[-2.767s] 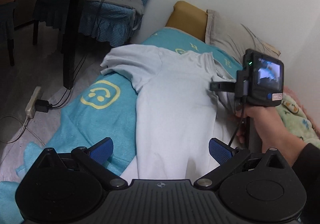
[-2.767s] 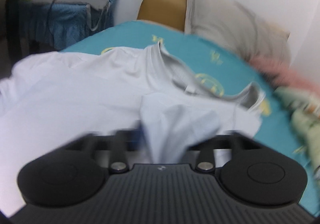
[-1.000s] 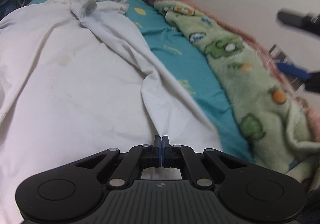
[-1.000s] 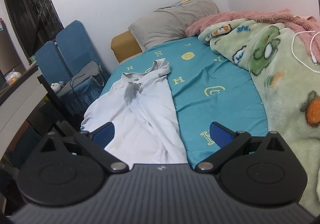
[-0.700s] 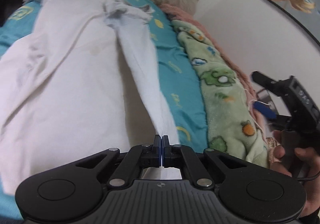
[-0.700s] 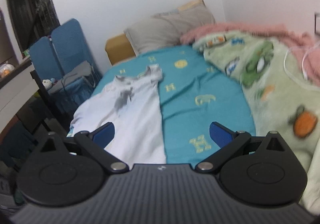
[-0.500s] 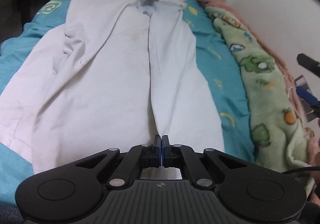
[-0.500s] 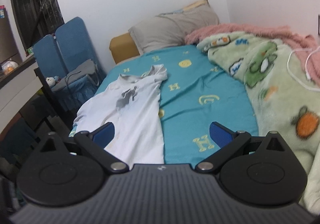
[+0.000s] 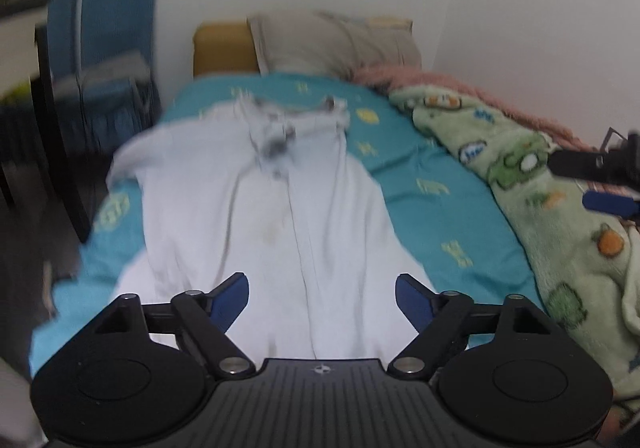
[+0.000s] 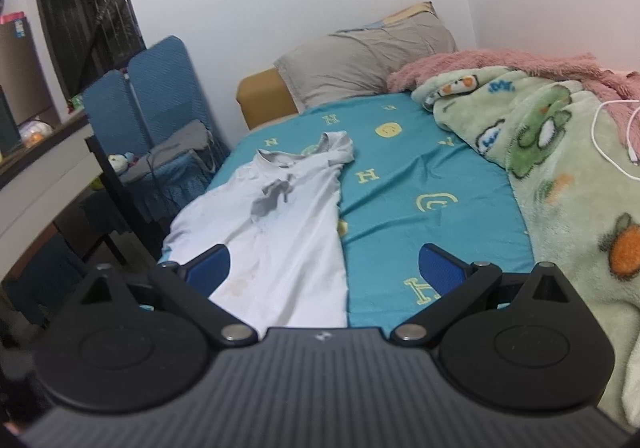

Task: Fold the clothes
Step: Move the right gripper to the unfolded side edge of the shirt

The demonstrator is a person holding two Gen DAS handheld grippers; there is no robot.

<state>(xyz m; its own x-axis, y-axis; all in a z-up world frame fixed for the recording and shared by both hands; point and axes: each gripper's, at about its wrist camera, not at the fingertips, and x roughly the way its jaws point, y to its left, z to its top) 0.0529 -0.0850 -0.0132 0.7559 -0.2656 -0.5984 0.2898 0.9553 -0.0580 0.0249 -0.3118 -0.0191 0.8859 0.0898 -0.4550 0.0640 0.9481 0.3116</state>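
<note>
Half the white shirt [image 9: 280, 215] is blurred, hem cut off; left gripper [image 9: 322, 298] opening, empty; right gripper [image 10: 324, 268] apart; green blanket [image 10: 568, 183] beside shirt.

Yellow letters H [image 10: 367, 175] are printed over the teal bedsheet [image 10: 440, 215] — several of them, among yellow smiley and arch motifs — no other writing can be read

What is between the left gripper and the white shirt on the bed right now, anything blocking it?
Nothing visible. The left gripper, jaws opening and empty, hangs right over the white shirt, which lies flat on the teal sheet; the green blanket sits off to the side.
</note>
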